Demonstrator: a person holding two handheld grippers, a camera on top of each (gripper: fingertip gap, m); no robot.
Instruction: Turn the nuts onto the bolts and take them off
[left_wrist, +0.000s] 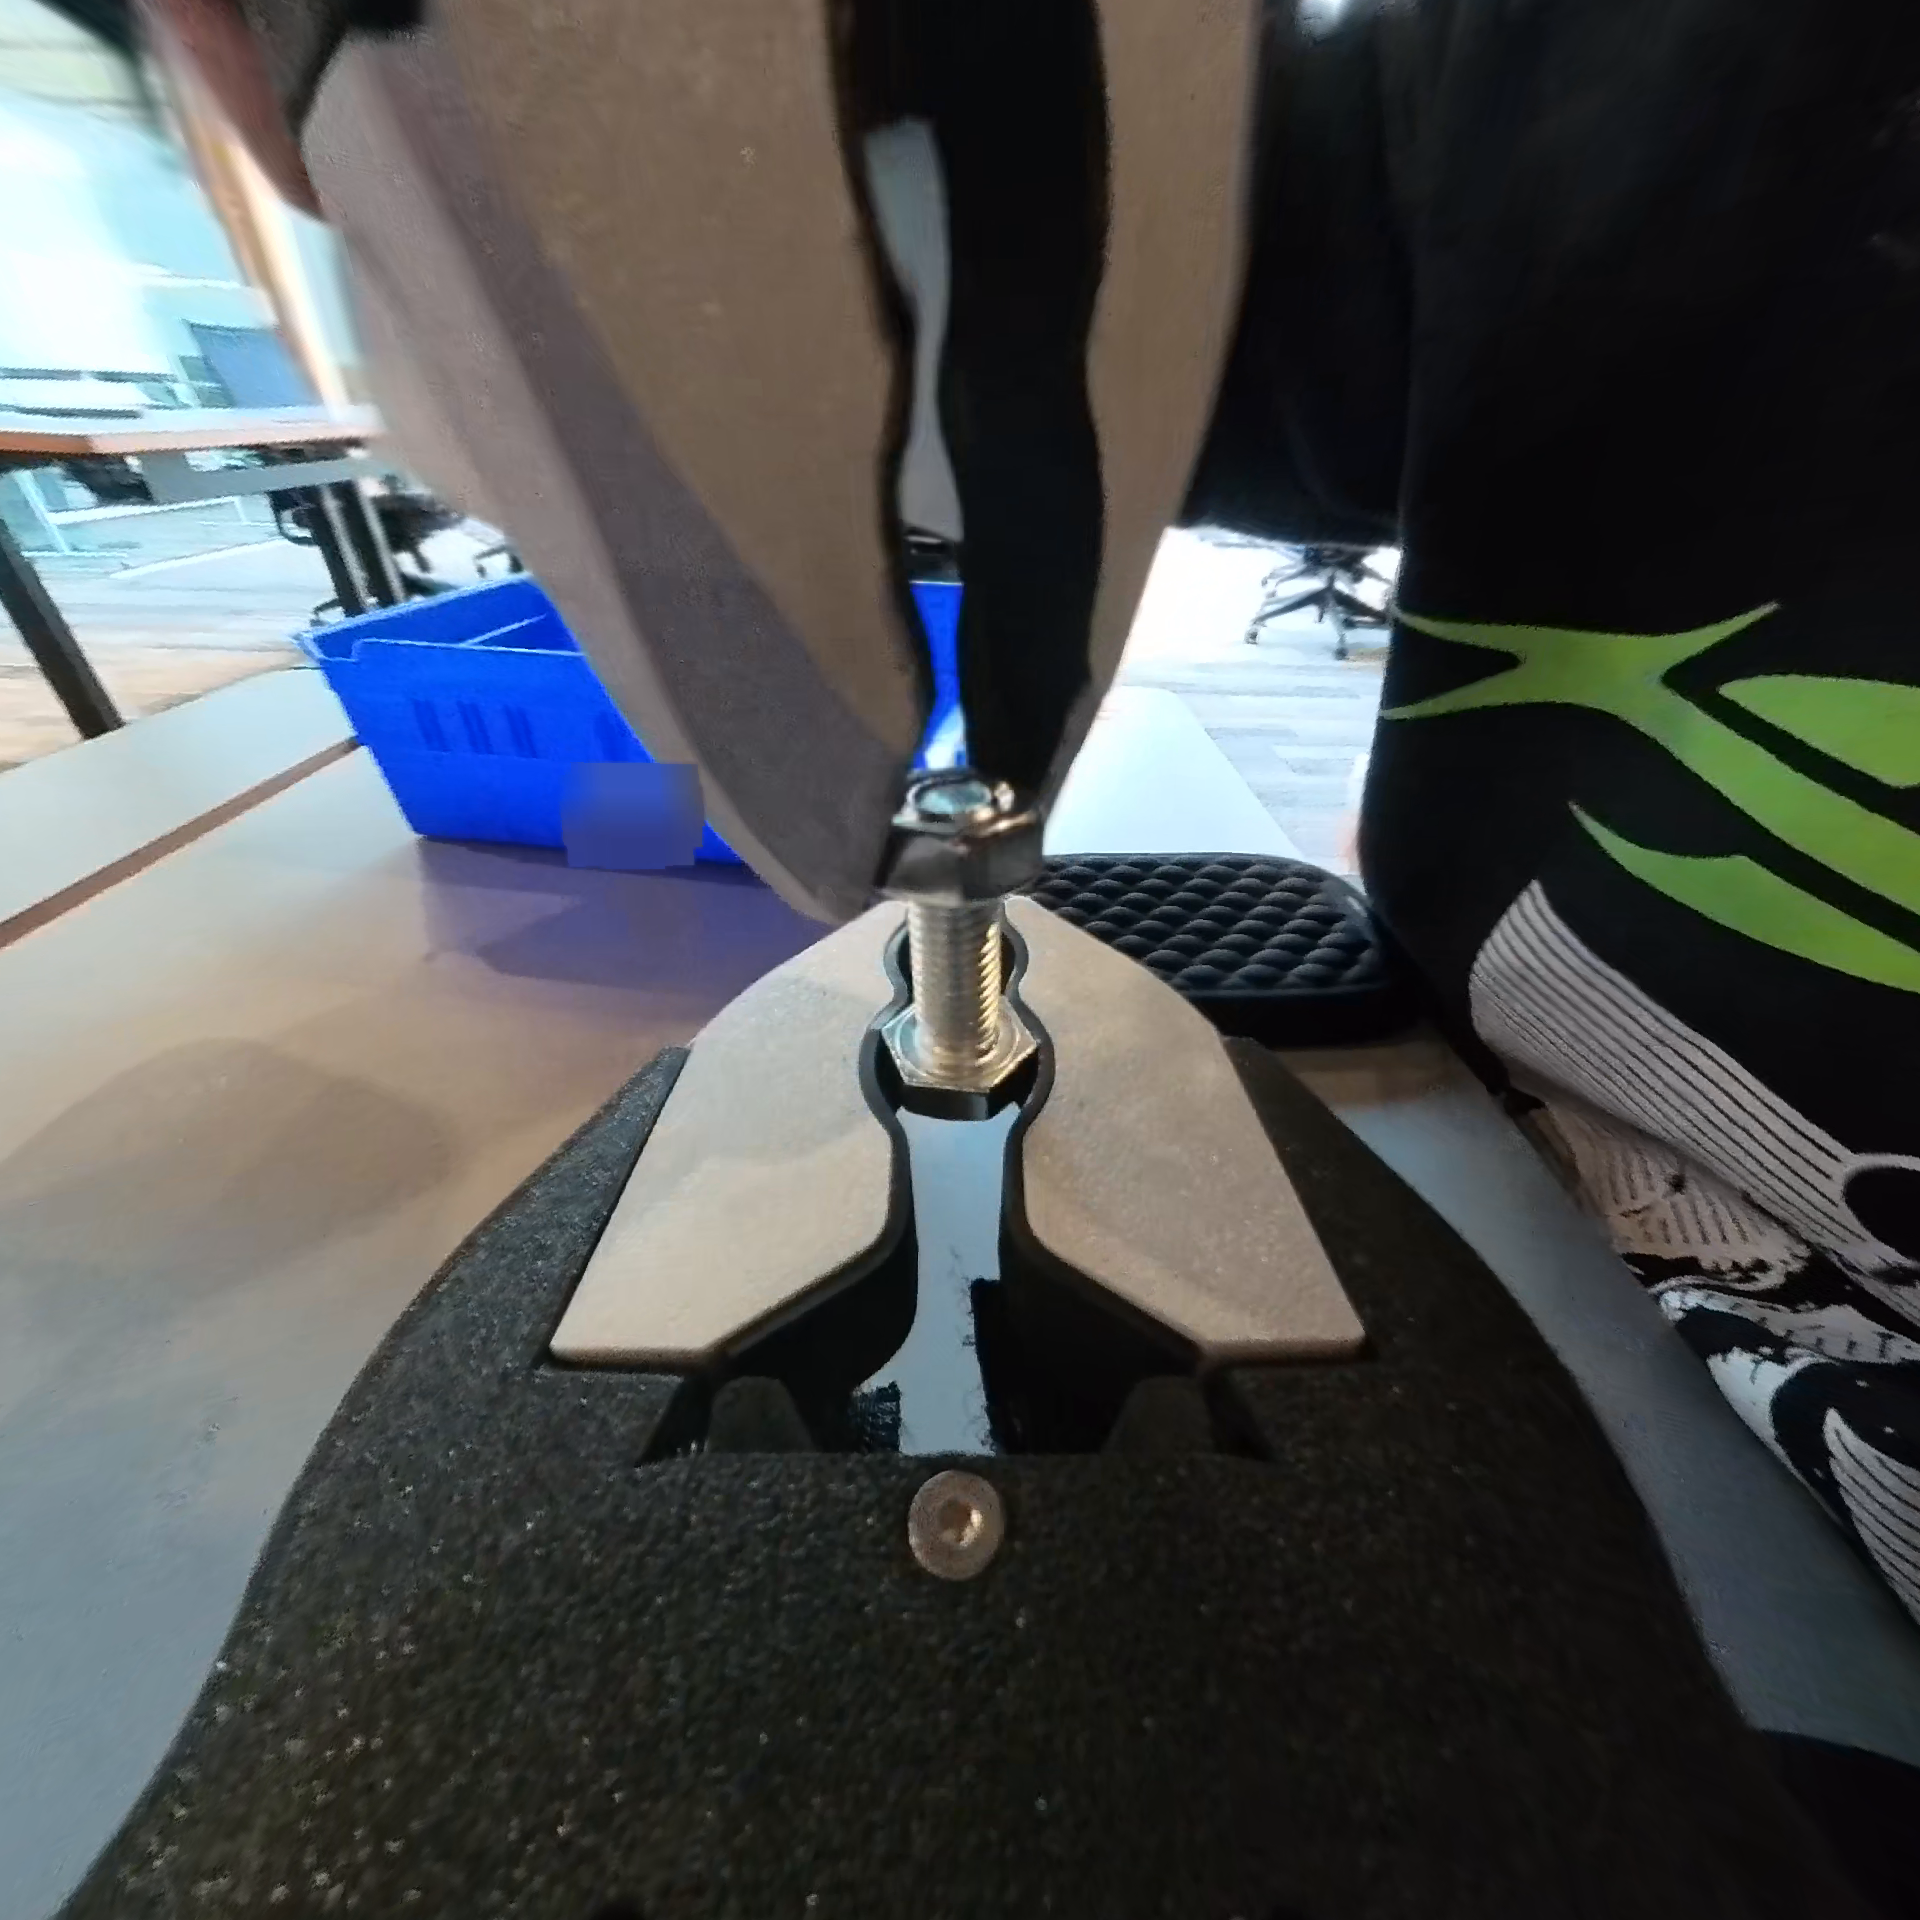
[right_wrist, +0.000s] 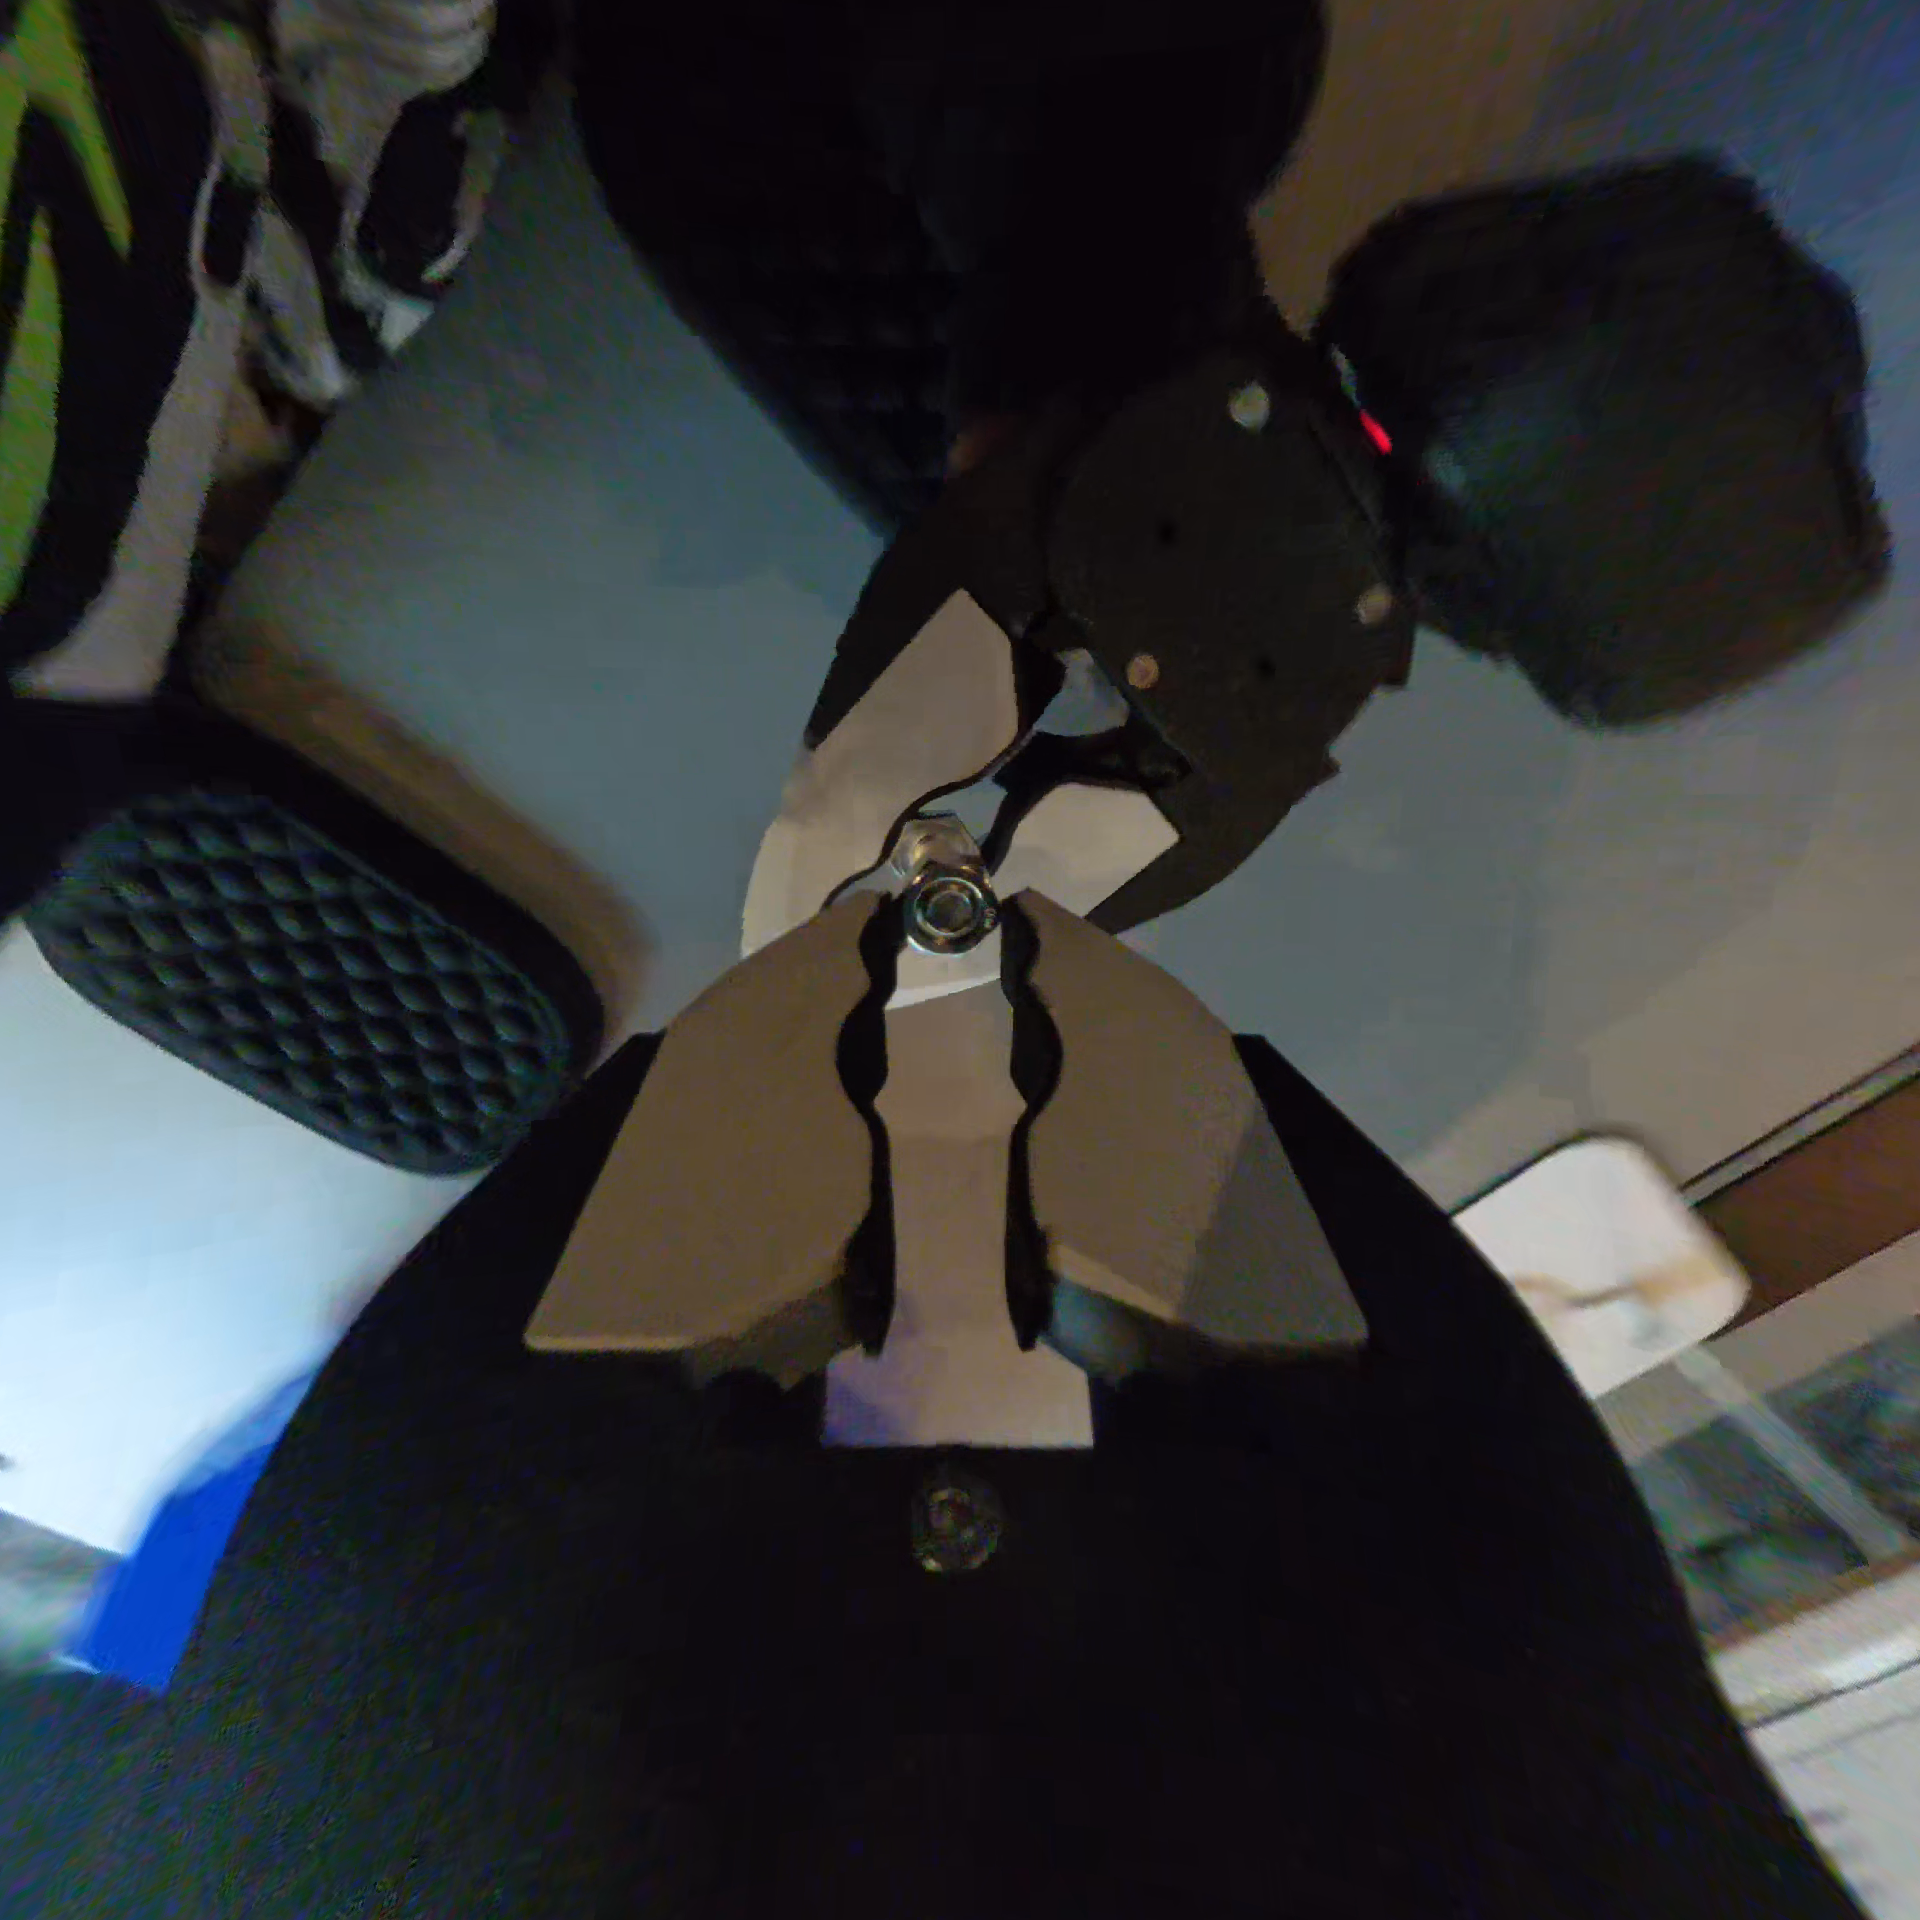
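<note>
A silver bolt (left_wrist: 954, 982) stands upright with its thread pointing up. My left gripper (left_wrist: 956, 940) is shut on the bolt's hex head (left_wrist: 961, 1075), low between its grey fingers. A silver nut (left_wrist: 958, 836) sits at the top end of the thread. My right gripper (left_wrist: 961, 831) comes down from above and is shut on the nut at its fingertips. In the right wrist view the nut (right_wrist: 943, 914) shows end-on between my right gripper's tips (right_wrist: 943, 904), with the left gripper's fingers (right_wrist: 914, 707) beyond it.
A blue plastic bin (left_wrist: 488, 717) stands on the grey table (left_wrist: 260, 1039) behind the grippers. A black textured pad (left_wrist: 1216, 935) lies to the right; it also shows in the right wrist view (right_wrist: 301, 977). A person in a black and green garment (left_wrist: 1662, 727) is close on the right.
</note>
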